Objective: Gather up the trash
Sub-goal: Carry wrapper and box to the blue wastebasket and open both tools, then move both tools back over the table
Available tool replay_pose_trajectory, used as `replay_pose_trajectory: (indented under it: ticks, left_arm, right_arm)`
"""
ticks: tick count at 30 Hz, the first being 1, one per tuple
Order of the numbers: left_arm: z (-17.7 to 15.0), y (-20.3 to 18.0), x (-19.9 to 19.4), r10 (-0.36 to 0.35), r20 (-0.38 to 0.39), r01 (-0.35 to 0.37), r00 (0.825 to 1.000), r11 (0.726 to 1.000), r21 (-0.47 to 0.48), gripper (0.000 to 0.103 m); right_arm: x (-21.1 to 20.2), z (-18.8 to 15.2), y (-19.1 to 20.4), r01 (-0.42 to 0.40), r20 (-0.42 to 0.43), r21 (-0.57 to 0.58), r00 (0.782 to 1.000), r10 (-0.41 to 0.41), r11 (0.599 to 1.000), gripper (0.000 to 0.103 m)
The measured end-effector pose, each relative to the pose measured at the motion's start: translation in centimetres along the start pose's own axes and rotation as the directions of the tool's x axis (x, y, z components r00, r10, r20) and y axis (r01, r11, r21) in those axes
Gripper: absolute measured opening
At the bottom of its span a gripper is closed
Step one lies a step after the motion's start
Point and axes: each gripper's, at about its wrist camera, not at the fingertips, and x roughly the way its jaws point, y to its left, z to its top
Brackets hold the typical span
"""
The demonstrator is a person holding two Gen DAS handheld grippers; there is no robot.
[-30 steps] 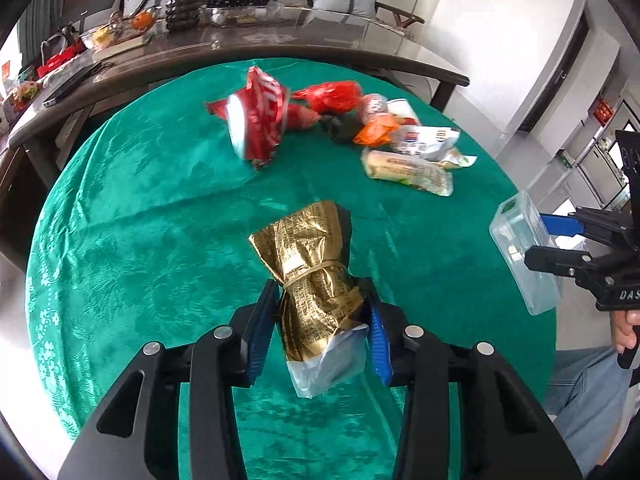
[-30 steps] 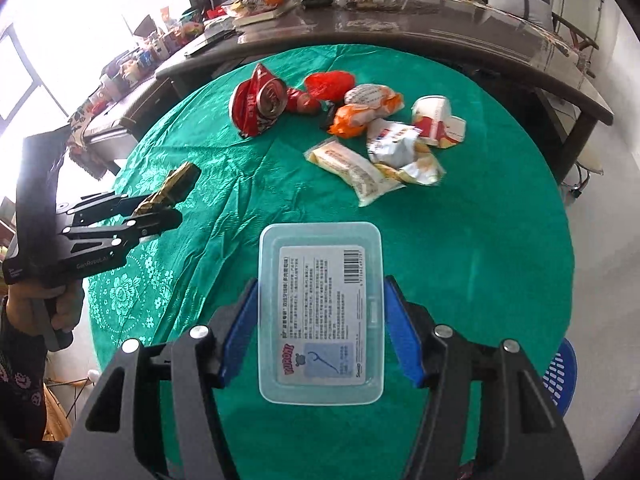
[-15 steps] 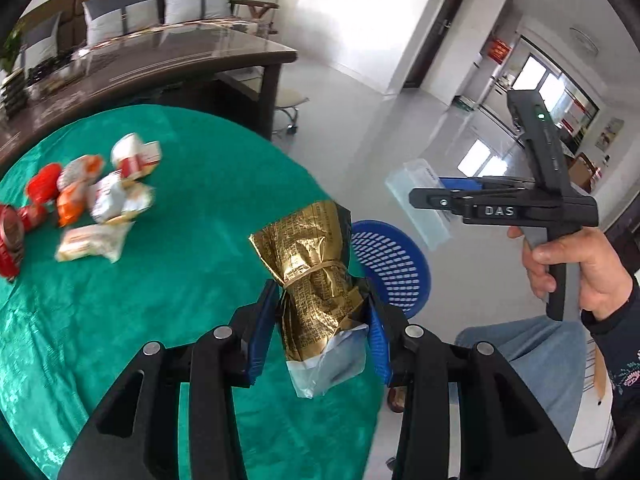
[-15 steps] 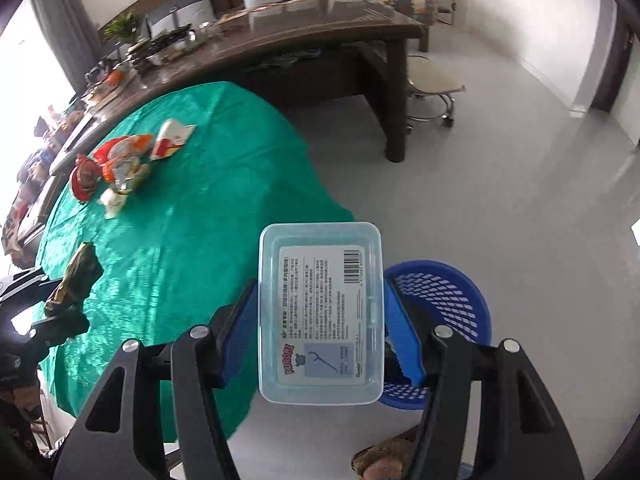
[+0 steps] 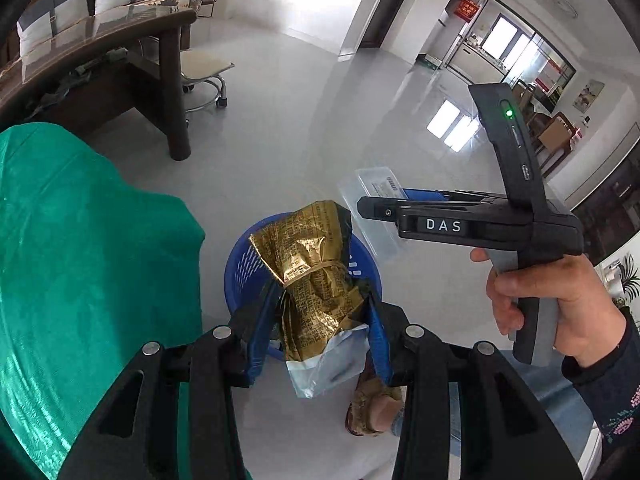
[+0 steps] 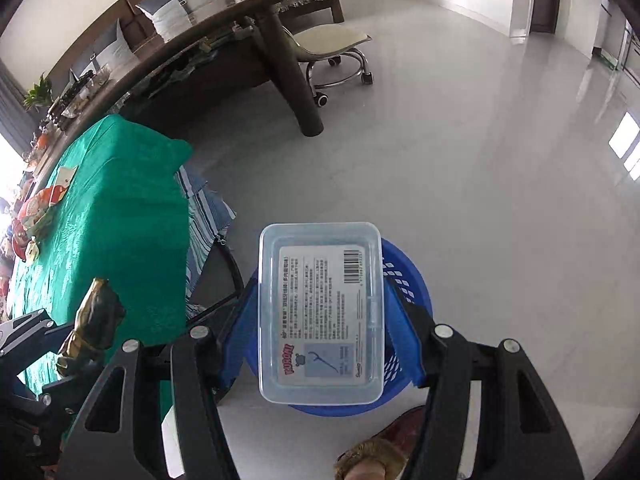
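Left wrist view: our left gripper (image 5: pixel 316 320) is clamped on a gold bag (image 5: pixel 316 280), crumpled foil tied with a rubber band, its clear torn end hanging toward the camera. The bag hangs in the air directly over a blue basket (image 5: pixel 240 268) standing on the pale floor (image 5: pixel 300 140). What lies inside the basket we cannot tell, since the bag and blue pads cover most of its opening; only perforated wall shows. To the right a hand (image 5: pixel 560 304) grips our right gripper (image 5: pixel 376 210), seen side-on, with a clear box (image 5: pixel 376 216) between its fingers. Green tablecloth (image 5: pixel 80 260) fills the left side. In the right wrist view our right gripper (image 6: pixel 320 320) is clamped across the box (image 6: pixel 320 312), a lidded clear plastic tub with a printed label and barcode facing us; whether anything is in it we cannot tell. It is held above the basket (image 6: pixel 408 276), whose rim shows to the right and below. More wrappers (image 6: pixel 36 212) lie on the cloth (image 6: pixel 120 208) at far left, and the left gripper (image 6: pixel 60 344) with its bag (image 6: pixel 92 324) shows at lower left.
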Motion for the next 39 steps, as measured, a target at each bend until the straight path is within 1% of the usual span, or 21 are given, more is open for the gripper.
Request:
replay_pose_trajectory:
  ticks: [6,13,14,15,16,17,18,19,20,21,24,25,27,28,30,32,34,35,37,39]
  left_arm:
    - [1.0,-0.2,4.8,0.002,-0.034,-0.001,0.999,1.0,0.01,0.042]
    - [1.0,-0.2,7.7,0.023,-0.064,-0.022,0.998,1.0,0.015,0.044]
    - [1.0,-0.3,8.1,0.023,-0.063,-0.023,0.998,1.0,0.015,0.047]
    - [1.0,-0.2,8.4,0.03,-0.058,-0.03,0.998,1.0,0.008,0.057]
    - [1.0,-0.1,8.7,0.037,-0.054,-0.037,0.998,0.999,-0.001,0.065]
    - [1.0,0.1,8.9,0.045,-0.049,-0.046,0.998,0.999,-0.012,0.078]
    - [1.0,0.2,8.8,0.052,-0.033,-0.053,0.998,0.998,-0.023,0.082]
    - [1.1,0.3,8.6,0.057,-0.023,-0.057,0.998,0.998,-0.03,0.083]
    - [1.2,0.3,8.3,0.063,-0.014,-0.064,0.998,0.997,-0.037,0.087]
    - [1.3,0.4,7.7,0.075,0.003,-0.075,0.997,0.996,-0.046,0.09]
    - [1.5,0.6,5.0,0.1,0.079,-0.096,0.992,0.993,-0.062,0.093]
    - [1.4,0.6,3.8,0.109,0.103,-0.102,0.989,0.993,-0.064,0.094]
    - [0.8,0.5,1.0,0.131,0.158,-0.123,0.979,0.991,-0.061,0.096]
    - [0.2,0.4,-0.4,0.148,0.182,-0.139,0.972,0.989,-0.057,0.097]
    - [-1.4,0.9,-2.8,0.194,0.217,-0.186,0.957,0.981,-0.056,0.098]
    - [-3.5,1.7,-4.7,0.246,0.217,-0.237,0.945,0.969,-0.067,0.098]
    - [-5.6,2.9,-6.6,0.295,0.197,-0.285,0.935,0.956,-0.074,0.098]
    - [-6.6,3.7,-7.7,0.316,0.19,-0.307,0.929,0.949,-0.077,0.098]
    - [-8.7,5.4,-9.9,0.369,0.181,-0.357,0.912,0.929,-0.095,0.098]
    - [-10.7,7.7,-12.2,0.423,0.167,-0.404,0.891,0.905,-0.134,0.098]
  right_arm:
    - [1.0,0.5,-2.1,-0.009,-0.008,0.025,1.0,0.009,1.0,0.06]
    - [2.0,0.3,-3.5,-0.032,-0.023,0.061,0.999,0.034,0.998,0.06]
    - [2.2,0.4,-3.8,-0.032,-0.025,0.074,0.999,0.034,0.997,0.06]
    - [2.4,0.4,-3.9,-0.047,-0.029,0.094,0.998,0.049,0.995,0.076]
    - [2.4,0.3,-4.3,-0.06,-0.024,0.118,0.998,0.063,0.991,0.087]
    - [2.2,0.3,-4.7,-0.065,-0.013,0.131,0.998,0.068,0.989,0.086]
    - [1.8,0.4,-4.9,-0.071,-0.004,0.135,0.997,0.072,0.988,0.086]
    - [1.2,0.5,-5.0,-0.078,0.016,0.138,0.997,0.077,0.987,0.086]
    - [0.7,0.6,-5.1,-0.082,0.031,0.142,0.996,0.078,0.986,0.086]
    - [0.1,0.6,-5.2,-0.084,0.047,0.146,0.996,0.077,0.986,0.086]
    - [-2.0,0.9,-4.5,-0.064,0.115,0.116,0.992,0.05,0.991,0.087]
    - [-2.5,1.1,-4.2,-0.056,0.138,0.102,0.989,0.042,0.993,0.092]
    - [-3.6,1.1,-3.2,-0.043,0.193,0.064,0.981,0.03,0.997,0.098]
    - [-4.0,1.1,-2.4,-0.024,0.22,0.035,0.975,0.016,0.999,0.098]
    - [-4.2,0.9,-1.0,0.035,0.244,-0.028,0.969,-0.027,0.999,0.098]
    - [-4.0,0.5,1.1,0.107,0.259,-0.093,0.963,-0.079,0.99,0.098]
    - [-4.0,-0.3,3.1,0.138,0.276,-0.15,0.957,-0.093,0.979,0.098]
    - [-4.0,-0.8,4.4,0.146,0.29,-0.183,0.953,-0.088,0.972,0.098]
    - [-4.3,-2.1,7.6,0.159,0.328,-0.257,0.942,-0.069,0.953,0.098]
    - [-4.6,-3.5,10.9,0.161,0.359,-0.326,0.933,-0.035,0.931,0.098]
